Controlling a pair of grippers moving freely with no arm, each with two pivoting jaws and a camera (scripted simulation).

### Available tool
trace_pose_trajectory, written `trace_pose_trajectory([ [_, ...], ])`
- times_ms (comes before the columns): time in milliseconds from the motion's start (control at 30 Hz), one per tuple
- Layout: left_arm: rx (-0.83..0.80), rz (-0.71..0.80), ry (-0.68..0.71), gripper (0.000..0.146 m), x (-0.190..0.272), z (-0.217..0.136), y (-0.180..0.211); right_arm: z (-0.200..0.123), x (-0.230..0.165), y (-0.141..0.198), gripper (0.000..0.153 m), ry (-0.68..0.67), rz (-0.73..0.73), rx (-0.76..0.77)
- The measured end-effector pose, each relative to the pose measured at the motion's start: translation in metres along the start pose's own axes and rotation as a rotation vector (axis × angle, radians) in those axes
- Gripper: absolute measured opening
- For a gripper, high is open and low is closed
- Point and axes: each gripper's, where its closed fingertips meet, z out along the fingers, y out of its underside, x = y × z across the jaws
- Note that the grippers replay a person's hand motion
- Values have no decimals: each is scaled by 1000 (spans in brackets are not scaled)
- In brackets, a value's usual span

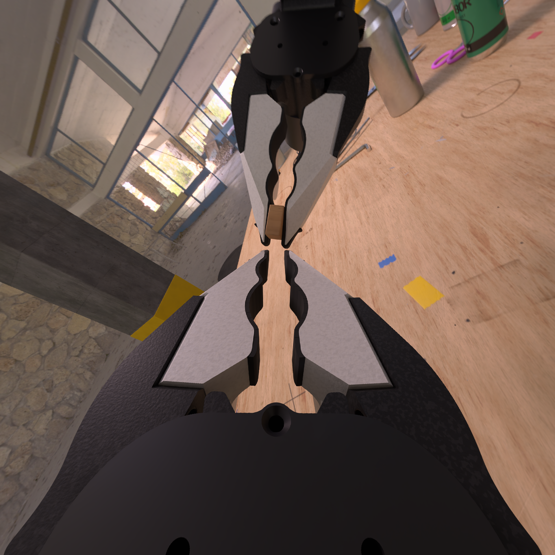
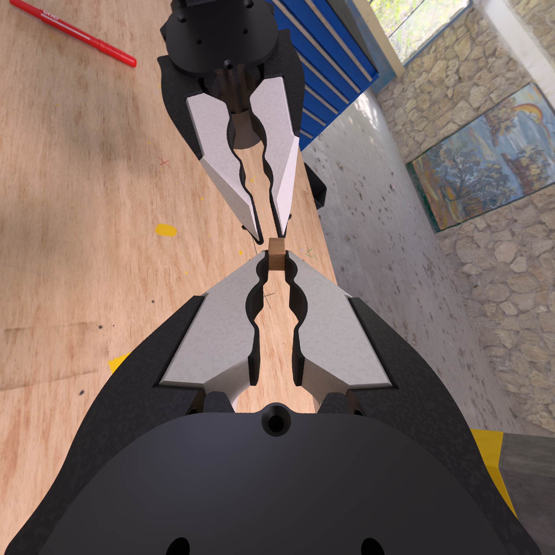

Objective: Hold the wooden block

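Each gripper (image 1: pixel 276 252) (image 2: pixel 276 253) has a matte black textured body, pale grey fingers with wavy black inner pads, and recessed screw holes.

Green can (image 1: pixel 480 27) cut off by edge; red pen (image 2: pixel 72 31) likewise.

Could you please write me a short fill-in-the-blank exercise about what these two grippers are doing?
1. The wooden block is clamped by the ____ gripper.
2. The left gripper has its jaws ____ and grips nothing.
3. The pen lying on the table is ____ in colour.
4. The scissors near the green can have ____ handles.

Missing words: right; open; red; purple
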Motion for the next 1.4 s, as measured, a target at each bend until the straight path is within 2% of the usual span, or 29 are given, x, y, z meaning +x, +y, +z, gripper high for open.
trace_pose_trajectory([
  [267, -48, 55, 27, 8, 5, 1, 3, 0, -6, -2, 9, -38, -80, -49],
  [433, -97, 97, -4, 7, 5, 1, 7, 3, -6, 2, 9, -26, -129, -118],
  [633, -235, 142, -102, 7, 7, 2, 22, 13, -7, 18, 9, 39, -107, -230],
  [767, -259, 128, -105, 6, 18, 1, 31, 19, -17, 29, 9, 41, -92, -235],
  [867, -246, 112, -83, 6, 27, 0, 34, 21, -25, 34, 9, 41, -155, -259],
  [1033, -229, 43, -25, 6, 36, 0, 36, 24, -31, 42, 9, 67, -402, -389],
  [1100, -198, -14, -14, 6, 40, -1, 34, 26, -34, 46, 9, 54, -456, -416],
  [1200, -82, -92, -42, 0, 38, -5, 17, 28, -38, 74, 9, 14, -490, -530],
  [1267, -174, -40, -80, 0, 36, -6, 31, 26, -47, 78, 9, 4, -439, -470],
  [1333, -177, -74, -88, 0, 38, -8, 38, 22, -48, 76, 9, 3, -365, -465],
  [1400, -187, -58, -95, 0, 40, -6, 38, 18, -46, 67, 9, 16, -252, -388],
])
